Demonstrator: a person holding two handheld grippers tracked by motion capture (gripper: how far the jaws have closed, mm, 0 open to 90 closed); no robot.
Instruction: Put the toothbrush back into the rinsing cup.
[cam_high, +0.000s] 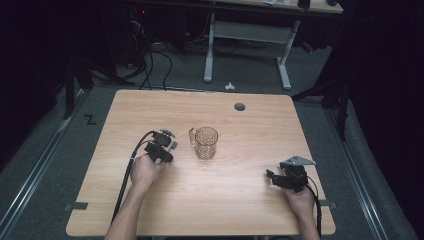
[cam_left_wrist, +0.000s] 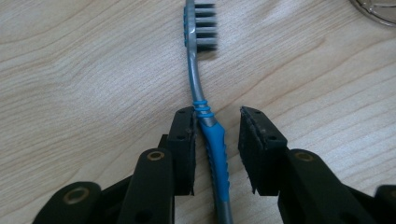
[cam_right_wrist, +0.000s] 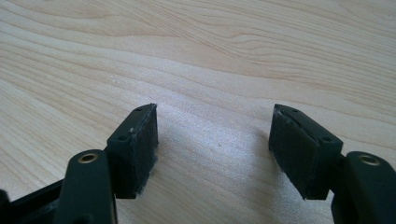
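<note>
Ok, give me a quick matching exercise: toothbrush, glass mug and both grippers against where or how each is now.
Things:
1. toothbrush
2. glass mug
3. left gripper
4. right gripper

States:
A. open over bare wood
B. upright at mid-table
C. flat on the table, bristles away from the jaws
D. open, straddling a blue handle

Pairs: 1-C, 2-B, 3-D, 4-A

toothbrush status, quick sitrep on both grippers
Left gripper open, jaws either side of toothbrush handle, brush flat on table. Right gripper open, empty. Glass mug close by.
</note>
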